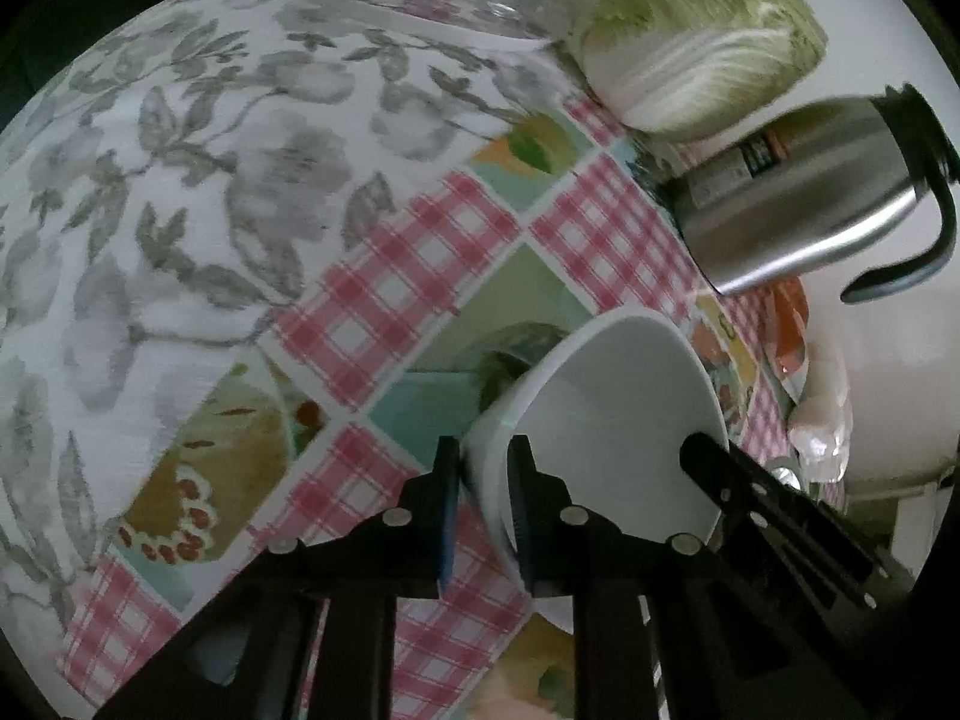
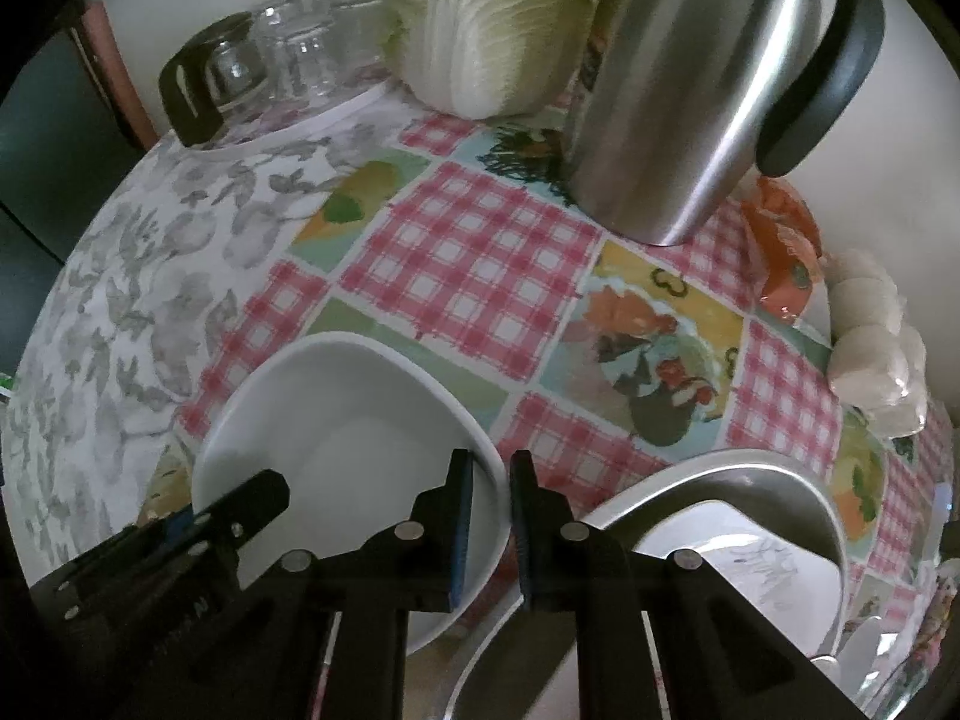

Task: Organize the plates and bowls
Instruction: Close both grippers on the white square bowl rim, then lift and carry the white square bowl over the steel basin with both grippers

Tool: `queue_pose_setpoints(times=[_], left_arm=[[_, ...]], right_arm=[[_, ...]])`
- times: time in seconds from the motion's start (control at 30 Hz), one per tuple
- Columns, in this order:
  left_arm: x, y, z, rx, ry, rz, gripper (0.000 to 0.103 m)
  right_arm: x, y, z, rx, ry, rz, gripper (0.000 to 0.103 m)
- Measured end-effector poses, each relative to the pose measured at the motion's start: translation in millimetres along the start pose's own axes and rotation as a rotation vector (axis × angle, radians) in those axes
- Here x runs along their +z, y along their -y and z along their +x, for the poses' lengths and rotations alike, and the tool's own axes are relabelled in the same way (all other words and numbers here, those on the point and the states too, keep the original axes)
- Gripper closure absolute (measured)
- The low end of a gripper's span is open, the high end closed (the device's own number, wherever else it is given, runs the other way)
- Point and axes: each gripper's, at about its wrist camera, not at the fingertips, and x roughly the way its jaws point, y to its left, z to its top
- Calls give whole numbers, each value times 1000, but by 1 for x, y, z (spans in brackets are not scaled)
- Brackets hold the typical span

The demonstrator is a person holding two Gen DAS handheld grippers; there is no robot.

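With both jaws pinching its rim | white bowl (image 2: pixel 348 420) between them (tilted)

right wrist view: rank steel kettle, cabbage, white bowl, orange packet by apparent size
1. white bowl, though it sits nearest the lens, so part of that is nearness.
2. steel kettle and cabbage: too close to call, and both are cut by the top edge.
3. orange packet, clearly smallest.
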Motion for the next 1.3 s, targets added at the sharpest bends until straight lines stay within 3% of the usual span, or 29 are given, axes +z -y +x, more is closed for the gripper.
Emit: queue_pose_setpoints(times=[0.53,0.93,1.3], left_arm=[[-1,-20,8,35,-30,-34,86],[-9,-14,2,42,-66,-14,87],[-19,11,-59,-4,48,50,87]], right_arm=[[-9,-15,14,63,-16,48,90],[-15,-9,-6,125,13,103,90],[-28,12,-65,179,98,151,90]])
